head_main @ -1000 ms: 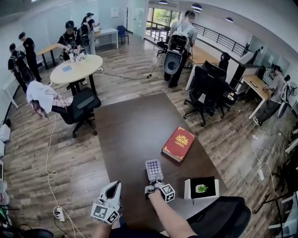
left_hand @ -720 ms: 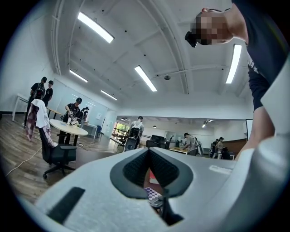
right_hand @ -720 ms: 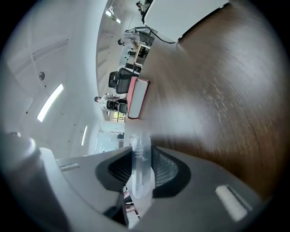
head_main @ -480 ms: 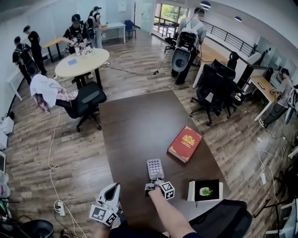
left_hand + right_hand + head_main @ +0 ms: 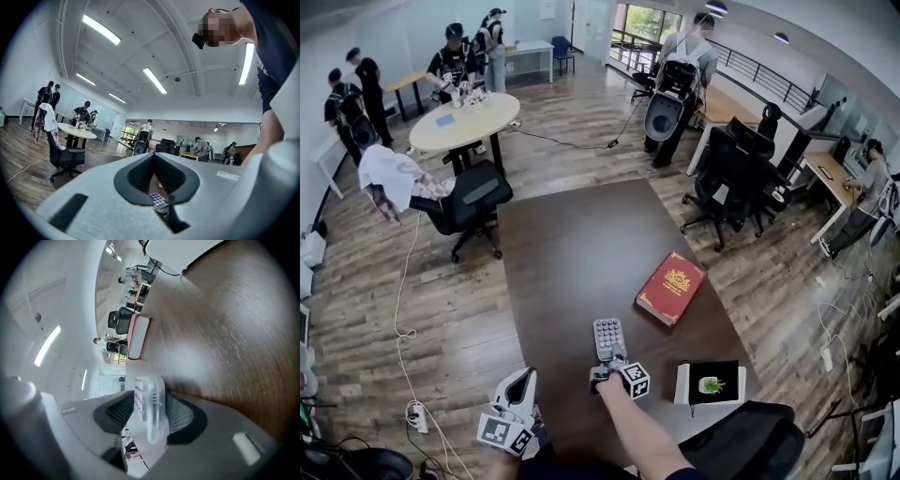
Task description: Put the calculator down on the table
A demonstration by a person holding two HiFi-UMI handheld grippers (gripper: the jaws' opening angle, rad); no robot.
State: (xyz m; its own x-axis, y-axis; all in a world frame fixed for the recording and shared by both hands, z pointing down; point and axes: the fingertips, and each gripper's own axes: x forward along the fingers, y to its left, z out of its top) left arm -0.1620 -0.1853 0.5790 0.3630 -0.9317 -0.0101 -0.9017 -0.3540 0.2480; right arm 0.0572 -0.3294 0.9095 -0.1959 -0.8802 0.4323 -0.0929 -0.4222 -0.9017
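A grey calculator (image 5: 610,338) with pale keys lies on the dark brown table (image 5: 572,253) near its front edge. It stands between the jaws of my right gripper (image 5: 611,362). In the right gripper view the calculator (image 5: 151,408) sits on edge between the pads, and a gap shows on its key side. These jaws have just been opening, and my right gripper (image 5: 150,401) is open around it. My left gripper (image 5: 528,377) hovers off the table's front left corner, its tips together. Through the left gripper (image 5: 153,157) I glimpse the calculator (image 5: 159,201).
A red book (image 5: 669,287) lies to the right of the calculator. A white-edged black box with a plant picture (image 5: 708,382) sits at the front right corner. A black office chair (image 5: 473,202) stands by the table's far left corner. Several people stand farther off.
The right gripper and the calculator have sunk slightly towards the table top. The left gripper has stayed where it was.
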